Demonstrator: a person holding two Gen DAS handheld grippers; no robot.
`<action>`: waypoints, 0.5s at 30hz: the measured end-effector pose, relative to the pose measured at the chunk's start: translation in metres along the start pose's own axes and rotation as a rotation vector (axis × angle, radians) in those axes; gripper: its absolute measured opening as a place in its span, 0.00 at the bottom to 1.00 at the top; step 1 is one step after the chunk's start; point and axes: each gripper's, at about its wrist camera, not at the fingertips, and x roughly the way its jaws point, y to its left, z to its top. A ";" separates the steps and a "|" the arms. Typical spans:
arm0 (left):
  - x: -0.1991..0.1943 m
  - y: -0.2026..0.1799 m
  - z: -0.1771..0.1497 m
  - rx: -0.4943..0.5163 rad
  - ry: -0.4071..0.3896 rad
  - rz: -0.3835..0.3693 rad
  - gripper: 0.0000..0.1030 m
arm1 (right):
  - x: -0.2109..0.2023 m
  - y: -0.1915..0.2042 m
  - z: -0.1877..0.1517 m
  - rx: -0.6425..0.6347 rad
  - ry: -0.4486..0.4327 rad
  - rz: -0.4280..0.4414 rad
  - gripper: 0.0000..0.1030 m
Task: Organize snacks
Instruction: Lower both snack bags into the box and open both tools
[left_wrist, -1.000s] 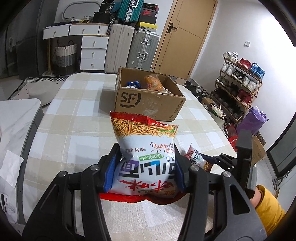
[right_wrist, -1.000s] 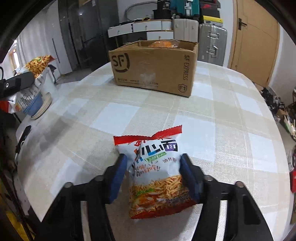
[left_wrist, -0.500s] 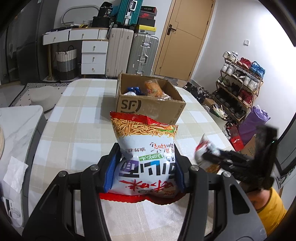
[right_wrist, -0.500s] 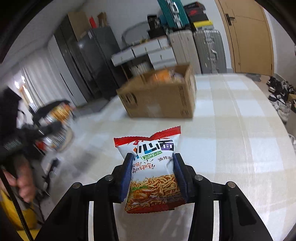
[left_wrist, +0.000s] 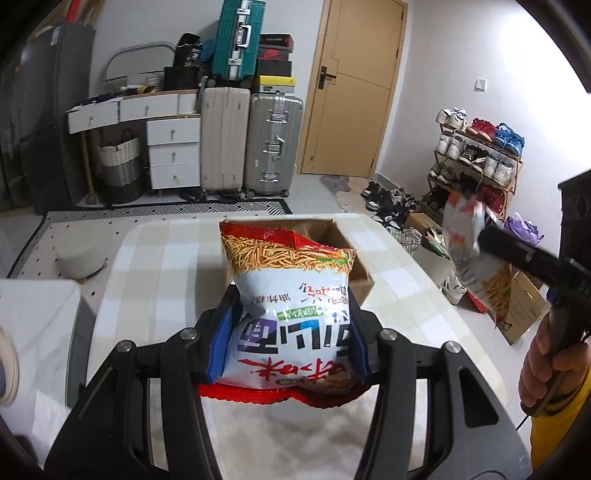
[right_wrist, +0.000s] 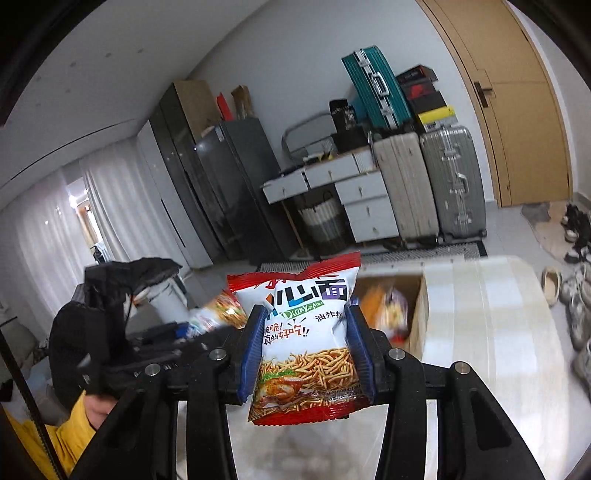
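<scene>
Left wrist view shows the left gripper (left_wrist: 290, 338) clamped on an upside-down noodle snack bag (left_wrist: 291, 314), held above the checked table (left_wrist: 155, 266) just before the open cardboard box (left_wrist: 360, 273) near the far edge. Right wrist view shows the right gripper (right_wrist: 306, 350) squeezing a second noodle bag (right_wrist: 306, 339) upright in the air, with the box (right_wrist: 413, 314) behind it and to its right.

Your left gripper (left_wrist: 288, 343) and right gripper (right_wrist: 306, 347) were black frames with silver screws and ribbed blue finger pads (right_wrist: 253, 350). Your hand (left_wrist: 543, 365) showed bare skin; your sleeve (right_wrist: 70, 439) was yellow.
</scene>
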 end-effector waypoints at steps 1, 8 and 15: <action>0.007 -0.001 0.009 -0.002 0.002 0.004 0.48 | 0.005 -0.001 0.009 -0.007 -0.003 -0.002 0.43; 0.074 0.006 0.064 -0.029 0.053 -0.026 0.48 | 0.046 -0.020 0.058 0.020 -0.009 0.007 0.43; 0.153 0.023 0.089 -0.076 0.126 -0.036 0.48 | 0.109 -0.063 0.071 0.123 0.038 -0.002 0.43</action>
